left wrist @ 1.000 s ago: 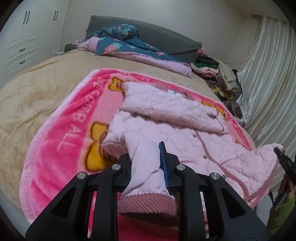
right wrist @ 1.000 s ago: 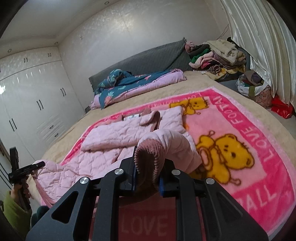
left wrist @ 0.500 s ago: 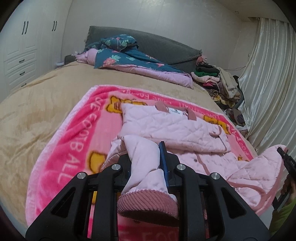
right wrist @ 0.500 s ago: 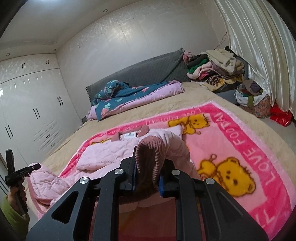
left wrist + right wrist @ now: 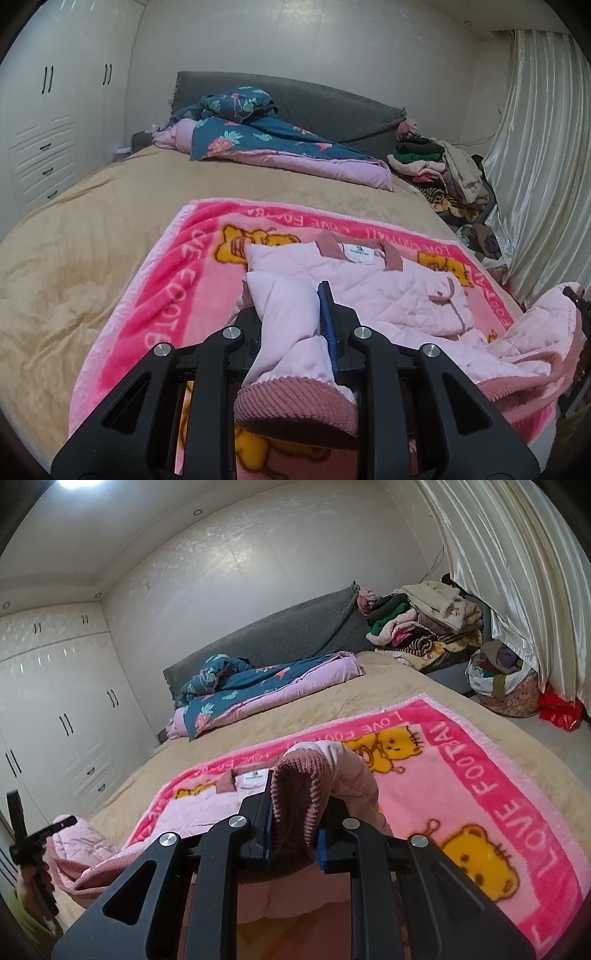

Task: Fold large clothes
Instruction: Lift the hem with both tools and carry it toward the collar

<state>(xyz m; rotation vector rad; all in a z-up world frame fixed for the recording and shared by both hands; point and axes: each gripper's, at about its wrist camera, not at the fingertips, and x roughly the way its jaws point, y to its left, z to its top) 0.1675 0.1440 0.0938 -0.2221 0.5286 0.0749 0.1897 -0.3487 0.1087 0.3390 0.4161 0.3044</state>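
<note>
A pale pink quilted coat (image 5: pixel 388 291) lies on a pink bear blanket (image 5: pixel 166 295), its collar and white label (image 5: pixel 360 251) at the far end. My left gripper (image 5: pixel 290 308) is shut on a bunched piece of the coat that ends in a dusty-pink corduroy band (image 5: pixel 295 402). The right gripper (image 5: pixel 295 805) is shut on another corduroy-edged corner (image 5: pixel 299 775), held up off the blanket. The left wrist view catches the right gripper (image 5: pixel 578 299) at its right border. In the right wrist view, a hand holds the left gripper (image 5: pixel 37 834) at the far left.
The blanket rests on a tan bedspread (image 5: pixel 74 240). A dark floral quilt (image 5: pixel 258 136) lies by the grey headboard (image 5: pixel 288 635). A pile of clothes (image 5: pixel 424 620) stands at the bed's far right corner. Beside the cream curtain (image 5: pixel 517 572) is a full bag (image 5: pixel 502 679). White wardrobes (image 5: pixel 55 709) line the left wall.
Both grippers have risen and moved toward the collar, still shut on the coat. Its lower part has lifted off the blanket and now sags between them.
</note>
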